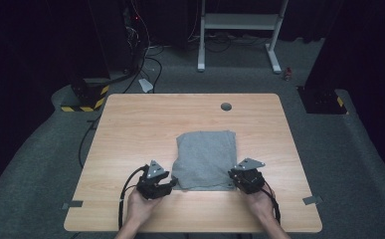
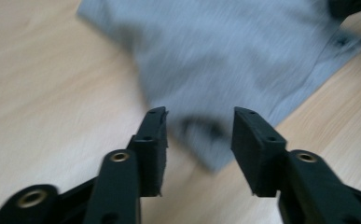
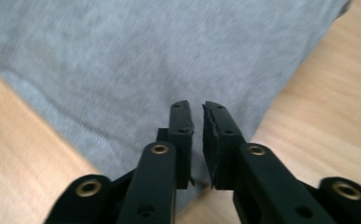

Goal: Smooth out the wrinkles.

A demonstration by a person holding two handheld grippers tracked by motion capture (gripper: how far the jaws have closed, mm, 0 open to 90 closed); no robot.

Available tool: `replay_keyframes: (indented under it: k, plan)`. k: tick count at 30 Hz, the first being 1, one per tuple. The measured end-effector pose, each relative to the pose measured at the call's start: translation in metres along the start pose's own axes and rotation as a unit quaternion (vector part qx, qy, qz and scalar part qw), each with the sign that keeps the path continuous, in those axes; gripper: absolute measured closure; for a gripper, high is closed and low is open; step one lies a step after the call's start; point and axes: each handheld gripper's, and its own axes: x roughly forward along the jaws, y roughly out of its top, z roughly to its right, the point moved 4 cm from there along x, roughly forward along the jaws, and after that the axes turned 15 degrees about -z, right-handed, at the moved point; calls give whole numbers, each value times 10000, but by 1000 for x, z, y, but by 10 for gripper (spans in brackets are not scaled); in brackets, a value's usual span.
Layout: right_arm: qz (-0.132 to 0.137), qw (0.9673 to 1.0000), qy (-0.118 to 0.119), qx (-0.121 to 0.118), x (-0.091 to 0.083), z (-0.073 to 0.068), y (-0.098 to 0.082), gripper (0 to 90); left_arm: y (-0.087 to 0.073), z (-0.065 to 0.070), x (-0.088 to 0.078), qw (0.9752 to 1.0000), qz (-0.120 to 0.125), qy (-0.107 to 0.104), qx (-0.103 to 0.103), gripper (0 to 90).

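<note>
Wood worktop (image 1: 130, 129) | folded grey cloth (image 1: 205, 157) at centre, fold looks done | left gripper (image 1: 167, 188) fingers released off its corner | right gripper (image 1: 234, 179) fingers nearly clenched, gripping nothing | left: withdraw

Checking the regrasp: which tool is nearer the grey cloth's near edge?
Right. The right tool sits on the grey cloth at its near right corner, jaws almost closed. The left tool sits just off the near left corner, jaws apart.

Bare table (image 1: 130, 124) around folded grey cloth (image 1: 205, 154); passage free.
</note>
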Motion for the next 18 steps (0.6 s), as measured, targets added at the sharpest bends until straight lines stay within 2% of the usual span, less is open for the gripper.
replay_keyframes:
  k: [3, 4, 5, 6, 8, 9, 10, 12, 14, 18]
  plan:
    - [48, 9999, -73, 90, 3, 3, 6, 766, 23, 3, 17, 9999, -1, -40, 156, 509]
    - [51, 9998, -99, 132, 5, 4, 7, 756, 28, 4, 24, 9996, -98, 76, 249, 508]
    - [-1, 9998, -115, 170, 8, 6, 8, 746, 30, 4, 31, 9992, -222, 163, 274, 512]
    - [-66, 9997, -113, 203, 11, 6, 8, 733, 29, 4, 41, 9986, -472, 65, 209, 515]
    - [-328, 9993, -70, 184, 18, 5, 5, 691, 22, 4, 51, 9966, -782, 106, 252, 515]
    - [-409, 9990, -87, 138, 20, 4, 1, 677, 15, 3, 52, 9961, -822, 182, 253, 513]
    - [-365, 9992, -106, 80, 19, 2, -3, 665, 11, 3, 50, 9969, -739, 133, 218, 504]
    - [-335, 9994, -42, 114, 16, 0, -9, 649, 5, 2, 45, 9971, -737, 108, 151, 510]
    - [-320, 9995, -34, 64, 13, -2, -14, 641, -2, 4, 40, 9960, -840, 160, 246, 510]
    - [-365, 9993, 0, -83, 7, -10, -21, 610, -14, 8, 29, 9951, -986, 32, 99, 494]
